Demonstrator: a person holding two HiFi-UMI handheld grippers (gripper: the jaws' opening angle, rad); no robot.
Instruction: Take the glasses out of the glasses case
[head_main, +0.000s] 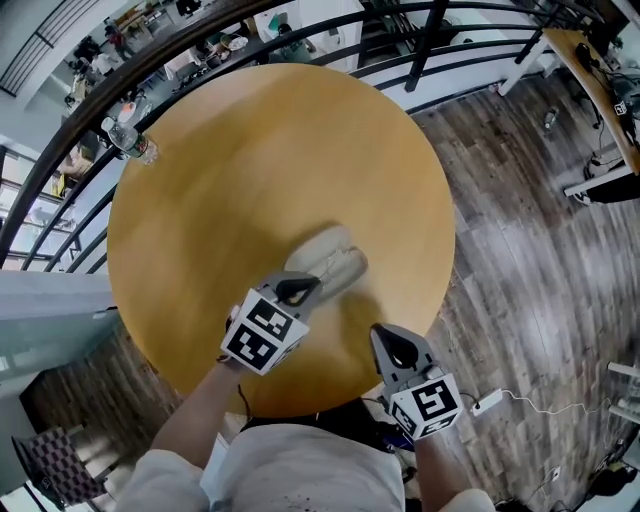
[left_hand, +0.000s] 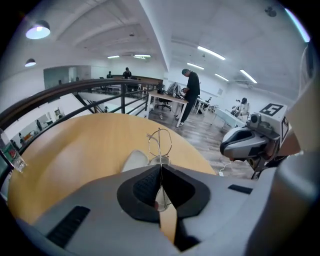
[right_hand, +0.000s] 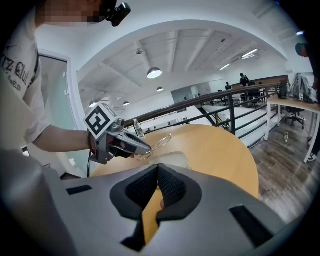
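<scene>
Item: glasses (left_hand: 160, 142), thin wire frame; held in the air just above the glasses case (left_hand: 133, 161); one end pinched between the shut jaws of the left gripper (left_hand: 161, 167), lenses standing beyond the tips, a hold that seems meant to spare the lenses. Glasses case: pale, lying on the round table (head_main: 250, 170) under the glasses; lid state not readable. Right gripper (right_hand: 158, 172): jaws pressed together on nothing; kept on the person's side of the case, probably to stay out of the way; removal judged essentially complete.
</scene>
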